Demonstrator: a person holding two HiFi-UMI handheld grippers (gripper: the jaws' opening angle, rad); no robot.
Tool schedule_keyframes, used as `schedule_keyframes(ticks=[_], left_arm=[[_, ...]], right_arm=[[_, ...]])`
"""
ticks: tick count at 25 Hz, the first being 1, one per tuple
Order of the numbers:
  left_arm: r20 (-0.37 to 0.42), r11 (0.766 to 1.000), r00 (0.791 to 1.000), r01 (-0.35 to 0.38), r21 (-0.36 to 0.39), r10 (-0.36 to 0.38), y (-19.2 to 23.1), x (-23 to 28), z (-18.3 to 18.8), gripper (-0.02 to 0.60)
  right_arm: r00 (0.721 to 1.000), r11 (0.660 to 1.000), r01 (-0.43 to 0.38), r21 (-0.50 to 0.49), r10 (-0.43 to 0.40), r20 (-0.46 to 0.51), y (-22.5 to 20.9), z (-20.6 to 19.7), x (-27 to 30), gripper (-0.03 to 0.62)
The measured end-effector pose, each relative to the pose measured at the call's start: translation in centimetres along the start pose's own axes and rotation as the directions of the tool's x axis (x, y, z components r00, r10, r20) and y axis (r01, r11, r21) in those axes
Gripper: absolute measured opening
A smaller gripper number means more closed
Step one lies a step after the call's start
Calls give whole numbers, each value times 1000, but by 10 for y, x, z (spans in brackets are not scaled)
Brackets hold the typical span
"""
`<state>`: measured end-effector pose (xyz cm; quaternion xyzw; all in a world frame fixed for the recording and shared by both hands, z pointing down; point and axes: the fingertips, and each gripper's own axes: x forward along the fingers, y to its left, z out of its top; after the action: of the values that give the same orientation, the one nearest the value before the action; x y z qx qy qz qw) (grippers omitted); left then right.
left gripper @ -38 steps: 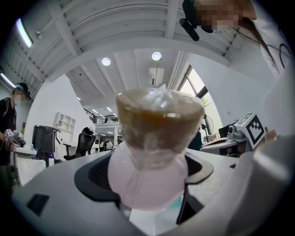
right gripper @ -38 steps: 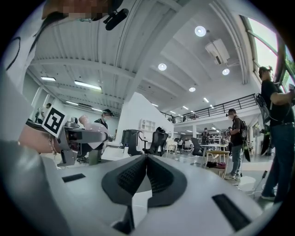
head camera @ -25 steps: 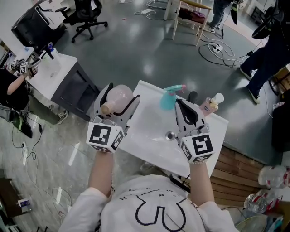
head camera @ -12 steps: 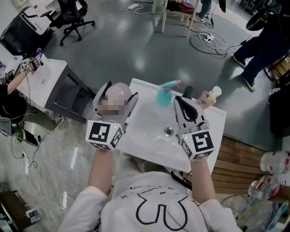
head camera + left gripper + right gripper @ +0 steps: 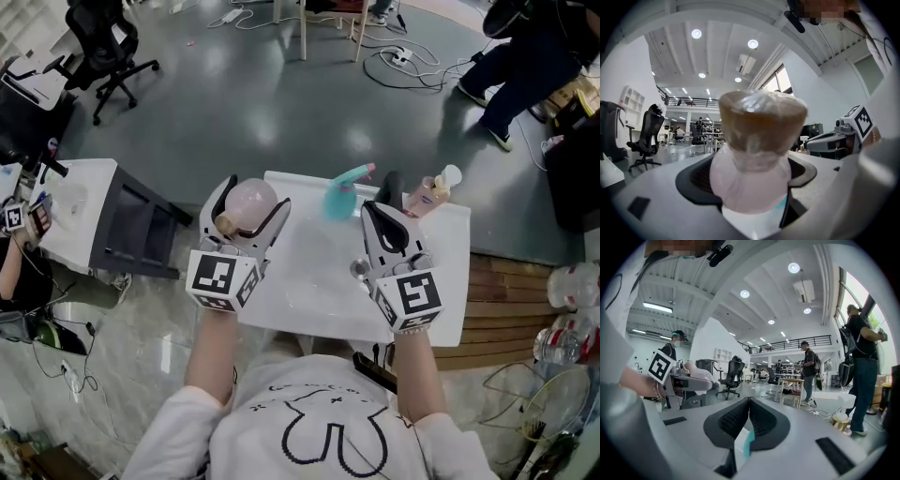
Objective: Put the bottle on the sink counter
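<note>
In the head view my left gripper (image 5: 254, 195) carries the round pale-pink plastic bottle with a tan cap (image 5: 246, 206) over the white sink counter's (image 5: 309, 277) left edge, barely moved since a second ago, so placing remains. The left gripper view shows my jaws pinching its body (image 5: 757, 159). The right gripper view shows my right gripper (image 5: 748, 416) pressed together, empty.

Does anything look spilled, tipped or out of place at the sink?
Nothing spilled. Only the pink bottle isn't on the counter: it's clamped in the left gripper, cap pointing back at the person.
</note>
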<state>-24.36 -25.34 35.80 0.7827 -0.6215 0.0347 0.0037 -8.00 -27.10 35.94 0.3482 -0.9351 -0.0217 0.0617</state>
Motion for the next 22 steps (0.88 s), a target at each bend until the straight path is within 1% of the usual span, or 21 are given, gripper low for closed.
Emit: schedule_keyframes(ticks=[6,12,16,22], left_arm=[[-39,995,994,98,4,-98,8,17,-16,410],[-82,984,980,179,-18,-180,11,34,-43,410],[-111,976,970,214,-38,-217,13,47,-60,410],[-175,970,954,238,-45,-242,14,65,-91,410]], right_arm=[[995,995,95,20,-94,-22,3,-7,9,28],[984,984,174,31,-172,-53,5,-22,12,28],[975,976,212,41,-209,-74,5,-31,13,28],[967,971,235,40,-229,-111,6,-45,17,28]])
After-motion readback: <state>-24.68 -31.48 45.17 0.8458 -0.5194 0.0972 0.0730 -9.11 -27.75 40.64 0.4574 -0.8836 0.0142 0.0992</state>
